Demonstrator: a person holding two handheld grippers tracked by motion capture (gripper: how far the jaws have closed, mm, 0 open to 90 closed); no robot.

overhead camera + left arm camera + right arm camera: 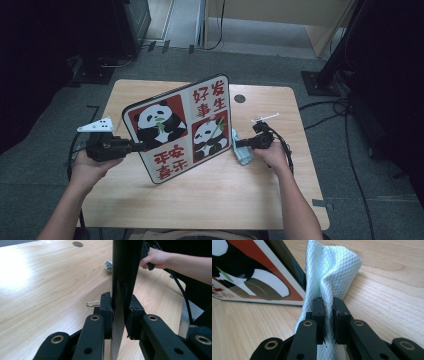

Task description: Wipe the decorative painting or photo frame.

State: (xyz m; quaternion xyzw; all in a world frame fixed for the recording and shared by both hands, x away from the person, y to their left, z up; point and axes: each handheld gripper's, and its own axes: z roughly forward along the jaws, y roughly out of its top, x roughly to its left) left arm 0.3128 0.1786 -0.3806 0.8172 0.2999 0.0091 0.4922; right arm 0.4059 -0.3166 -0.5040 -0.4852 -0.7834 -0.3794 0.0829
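Down at the near left of the wooden table (210,195), the person's left hand (90,167) wraps the left gripper (141,146) from below, forearm coming in from the bottom edge and angled up toward the middle. That gripper points level toward the right, and its jaws are clamped on the left edge of a panda board (180,127), which stands tilted on its lower corner on the tabletop. From the left gripper view the board (123,277) is seen edge-on, a dark slab rising between the two black jaws, both pads pressed against its faces; a small paper clip (93,303) lies on the wood just beside the jaws.

On the other side, the right hand (272,152) grips the right gripper (239,145) with the forearm stretched in from the bottom right. This gripper points left toward the board's right edge. Its jaws are pinched on a pale blue cloth (329,277), whose quilted folds stand up between them, close against the board's printed face (249,277). In the high view the cloth (242,155) rests on the table at the board's lower right.
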